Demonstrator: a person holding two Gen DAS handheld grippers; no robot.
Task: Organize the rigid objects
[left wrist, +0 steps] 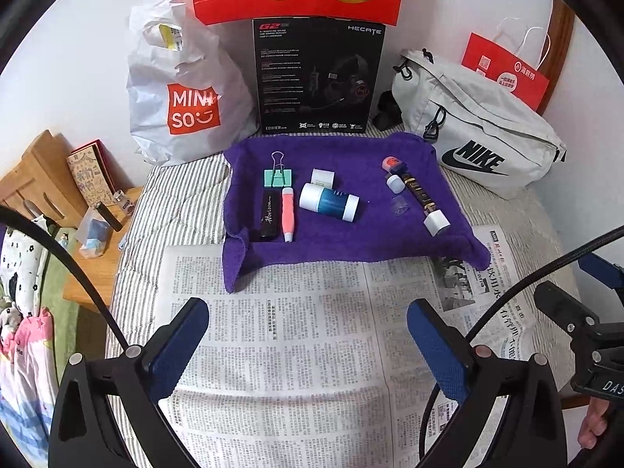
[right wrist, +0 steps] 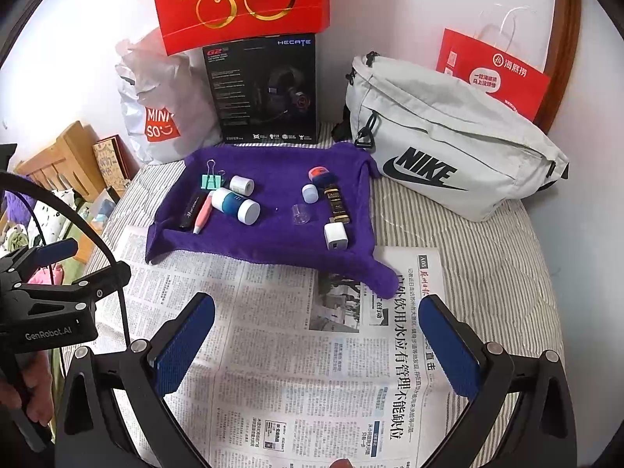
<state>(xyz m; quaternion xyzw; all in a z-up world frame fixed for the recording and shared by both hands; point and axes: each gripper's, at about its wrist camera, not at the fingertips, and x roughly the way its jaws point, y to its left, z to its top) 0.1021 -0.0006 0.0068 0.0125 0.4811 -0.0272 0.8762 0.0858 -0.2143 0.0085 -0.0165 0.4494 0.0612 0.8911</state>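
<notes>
Both tongs, the left tongs (left wrist: 308, 343) and the right tongs (right wrist: 316, 347), are hovering wide and empty over the newspaper (left wrist: 280, 351). The small rigid objects are lying on the purple towel (left wrist: 335, 245), probably so that they are not rolling away; the blue-white bottle (left wrist: 329, 201) is resting near its middle.

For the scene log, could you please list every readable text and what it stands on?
"MINI SO": white plastic bag
"HECATE", "G2", "EDIFIER": black headset box
"NIKE": grey waist bag
"Horizon": black stick
"GenRobot.AI": left gripper
Newspaper print and red bags' Chinese characters: too small to quote.
</notes>
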